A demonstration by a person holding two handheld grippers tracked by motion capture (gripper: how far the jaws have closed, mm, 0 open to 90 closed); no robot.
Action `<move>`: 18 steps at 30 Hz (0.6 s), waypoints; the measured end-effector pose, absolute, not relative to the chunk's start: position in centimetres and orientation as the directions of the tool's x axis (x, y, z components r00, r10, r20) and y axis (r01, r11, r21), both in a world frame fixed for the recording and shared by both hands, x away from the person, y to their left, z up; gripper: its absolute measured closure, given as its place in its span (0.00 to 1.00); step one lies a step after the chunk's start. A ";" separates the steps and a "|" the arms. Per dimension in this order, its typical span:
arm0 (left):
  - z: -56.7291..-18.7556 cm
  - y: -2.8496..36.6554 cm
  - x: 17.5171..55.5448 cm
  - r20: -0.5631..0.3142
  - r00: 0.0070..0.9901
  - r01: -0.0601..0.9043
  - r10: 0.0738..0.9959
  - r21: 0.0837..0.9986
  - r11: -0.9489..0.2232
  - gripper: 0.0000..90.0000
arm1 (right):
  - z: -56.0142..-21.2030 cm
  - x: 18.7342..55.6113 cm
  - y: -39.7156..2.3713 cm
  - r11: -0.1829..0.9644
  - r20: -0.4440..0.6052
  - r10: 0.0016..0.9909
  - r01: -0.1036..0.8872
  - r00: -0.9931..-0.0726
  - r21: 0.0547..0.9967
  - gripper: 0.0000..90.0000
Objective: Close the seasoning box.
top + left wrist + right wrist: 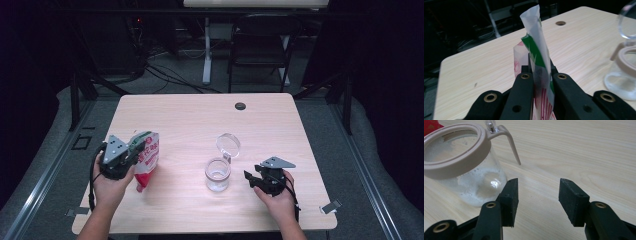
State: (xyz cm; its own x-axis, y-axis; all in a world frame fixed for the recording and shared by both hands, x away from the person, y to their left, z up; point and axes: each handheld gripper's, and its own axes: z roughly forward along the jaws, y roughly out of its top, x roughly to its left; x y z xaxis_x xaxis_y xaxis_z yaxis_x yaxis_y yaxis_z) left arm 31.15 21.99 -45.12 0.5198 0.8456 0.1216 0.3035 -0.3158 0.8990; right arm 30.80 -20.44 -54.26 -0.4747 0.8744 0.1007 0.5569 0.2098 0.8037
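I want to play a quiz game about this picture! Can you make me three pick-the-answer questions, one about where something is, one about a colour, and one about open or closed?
1. Where is the glass jar?
A. between the two grippers
B. on the chair
C. on the floor

2. What colour is the jar's rim?
A. blue
B. beige
C. black

3. What is the left gripper doing?
A. open, holding nothing
B. shut on the packet
C. shut on the jar

Answers: 1 A, the high view shows it on the table between them. 2 B, the ring looks beige. 3 B, its jaws pinch the packet.
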 end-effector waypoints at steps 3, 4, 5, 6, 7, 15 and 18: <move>-45.1 20.7 31.4 0.118 0.562 0.292 0.819 0.898 -0.330 1.00 | -54.2 30.3 -20.8 0.212 0.090 0.879 0.554 -0.468 0.805 0.56; -45.2 20.3 31.5 0.111 0.574 0.289 0.811 0.899 -0.328 1.00 | -54.2 30.2 -21.0 0.214 0.087 0.881 0.555 -0.466 0.804 0.56; -45.2 20.0 31.5 0.106 0.589 0.290 0.801 0.898 -0.332 1.00 | -54.2 30.0 -21.2 0.211 0.084 0.884 0.554 -0.459 0.806 0.56; -45.2 19.6 31.6 0.099 0.603 0.287 0.792 0.899 -0.331 1.00 | -54.2 29.8 -21.4 0.205 0.087 0.887 0.556 -0.454 0.805 0.56; -45.2 19.2 31.7 0.097 0.614 0.284 0.784 0.899 -0.334 1.00 | -54.2 29.7 -21.6 0.200 0.088 0.890 0.556 -0.448 0.807 0.56; -45.3 16.3 31.9 0.089 0.699 0.249 0.710 0.900 -0.358 1.00 | -54.2 28.5 -23.0 0.169 0.091 0.909 0.561 -0.406 0.811 0.56; -45.4 15.7 31.9 0.076 0.726 0.246 0.684 0.899 -0.361 1.00 | -54.1 28.1 -23.4 0.161 0.092 0.912 0.557 -0.399 0.814 0.56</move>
State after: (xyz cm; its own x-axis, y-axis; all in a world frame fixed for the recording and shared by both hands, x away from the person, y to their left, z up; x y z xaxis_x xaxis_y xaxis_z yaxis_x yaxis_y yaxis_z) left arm 31.89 15.67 -45.38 0.7256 0.6840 0.0757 0.2464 -0.3610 0.8994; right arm 28.14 -23.40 -54.13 -0.3987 0.9125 0.0920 0.5575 0.1615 0.8143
